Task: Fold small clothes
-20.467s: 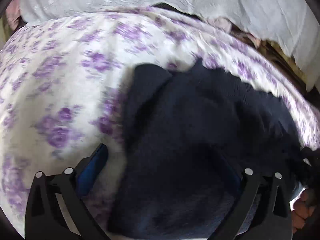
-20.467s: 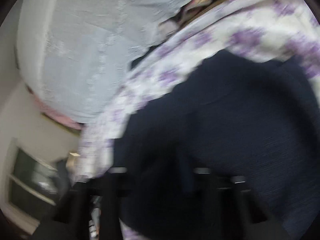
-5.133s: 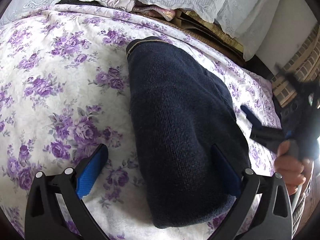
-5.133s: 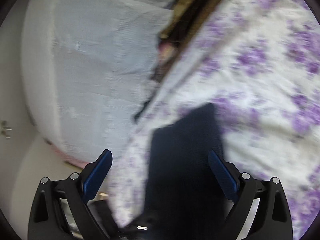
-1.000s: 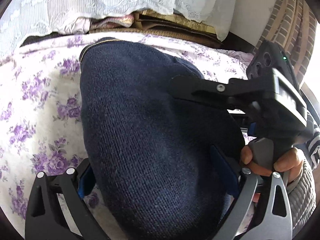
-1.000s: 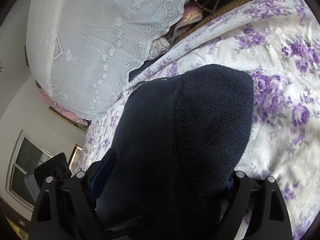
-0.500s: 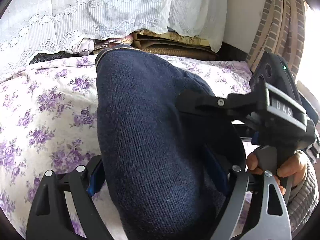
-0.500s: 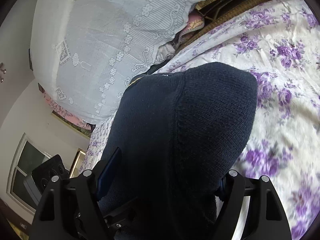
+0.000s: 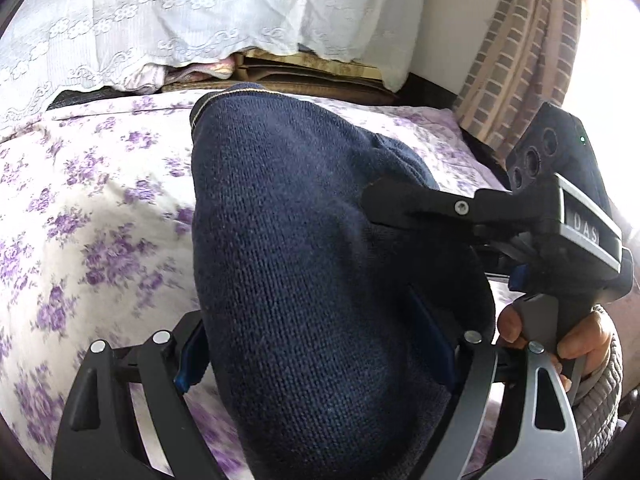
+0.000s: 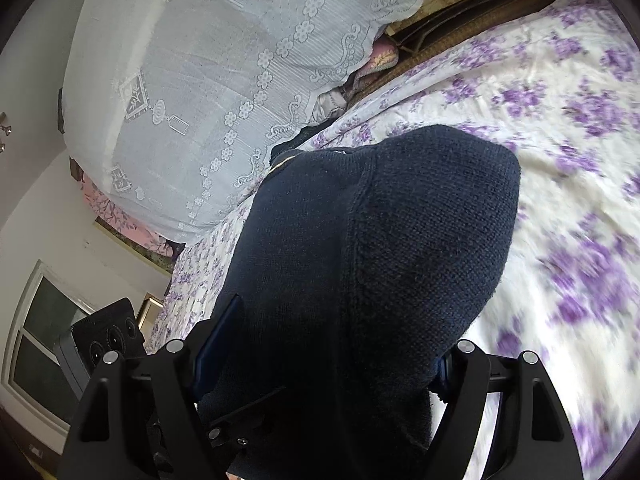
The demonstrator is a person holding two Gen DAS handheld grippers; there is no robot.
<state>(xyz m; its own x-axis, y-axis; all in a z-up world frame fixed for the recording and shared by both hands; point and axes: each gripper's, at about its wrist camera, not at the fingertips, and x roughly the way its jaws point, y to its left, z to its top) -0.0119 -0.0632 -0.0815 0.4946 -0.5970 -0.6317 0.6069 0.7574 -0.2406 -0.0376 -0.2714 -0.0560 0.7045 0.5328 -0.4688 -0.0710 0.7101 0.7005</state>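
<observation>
A folded navy knit sweater (image 9: 300, 220) fills the middle of the left wrist view, bundled thick with a pale-stitched hem at its far end. My left gripper (image 9: 312, 352) is shut on its near end, blue pads pressed into both sides. The right gripper's black finger (image 9: 420, 200) comes in from the right and clamps the same bundle, with a person's hand (image 9: 576, 340) on its handle. In the right wrist view the sweater (image 10: 380, 240) sits between the jaws of my right gripper (image 10: 332, 352), which is shut on it. The bundle's near underside is hidden.
The bed under it has a white sheet with purple flowers (image 9: 88, 208) (image 10: 560, 120). A white lace cover (image 9: 200, 12) (image 10: 220, 80) drapes over stacked things at the bed's far edge. A brick-patterned curtain (image 9: 516, 52) hangs at the right. A window (image 10: 36, 340) shows at lower left.
Both grippers' jaws have narrowed onto the sweater bundle. Both views have risen and drawn back, so more of the lace cover and curtain shows and the sheet blurs beneath.
</observation>
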